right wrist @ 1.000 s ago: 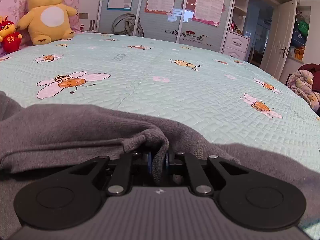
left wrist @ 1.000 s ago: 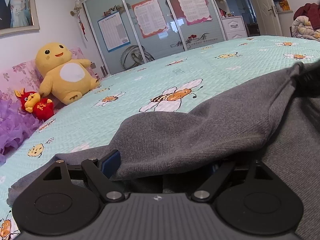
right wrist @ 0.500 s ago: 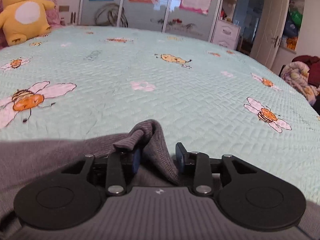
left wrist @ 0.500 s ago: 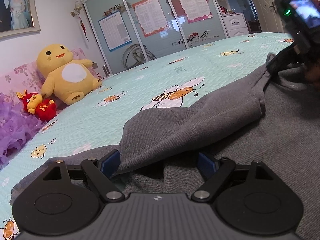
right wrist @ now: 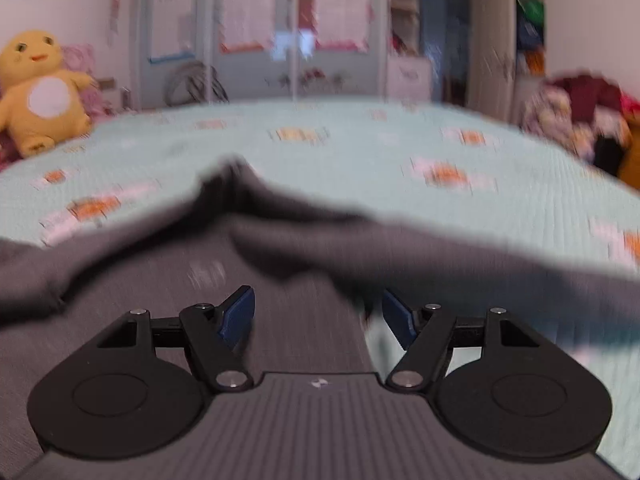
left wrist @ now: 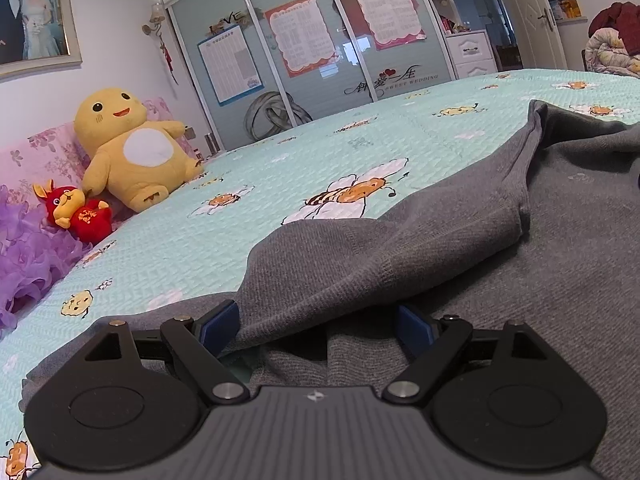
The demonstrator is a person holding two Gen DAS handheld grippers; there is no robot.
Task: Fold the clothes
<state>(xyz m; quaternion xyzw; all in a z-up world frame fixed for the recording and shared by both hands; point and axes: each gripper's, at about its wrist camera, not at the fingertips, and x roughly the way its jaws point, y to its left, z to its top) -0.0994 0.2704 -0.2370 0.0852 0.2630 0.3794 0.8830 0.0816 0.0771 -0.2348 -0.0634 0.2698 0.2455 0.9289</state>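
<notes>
Soft, limp grey sweater (left wrist: 460, 248): your left gripper (left wrist: 316, 326) fingers spread around its hem; right gripper (right wrist: 316, 314) opening, empty; grab the fold at 12 o'clock

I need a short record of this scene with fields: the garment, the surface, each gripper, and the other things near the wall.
garment: grey knit garment, partly folded over itself, lying on the bed
surface: bed with mint bee-print bedspread
left gripper: jaws wide, fabric lying between them, pads not pressing
right gripper: jaws opening, nothing pinched, view blurred
by the wall: yellow plush toy, red plush toy
</notes>
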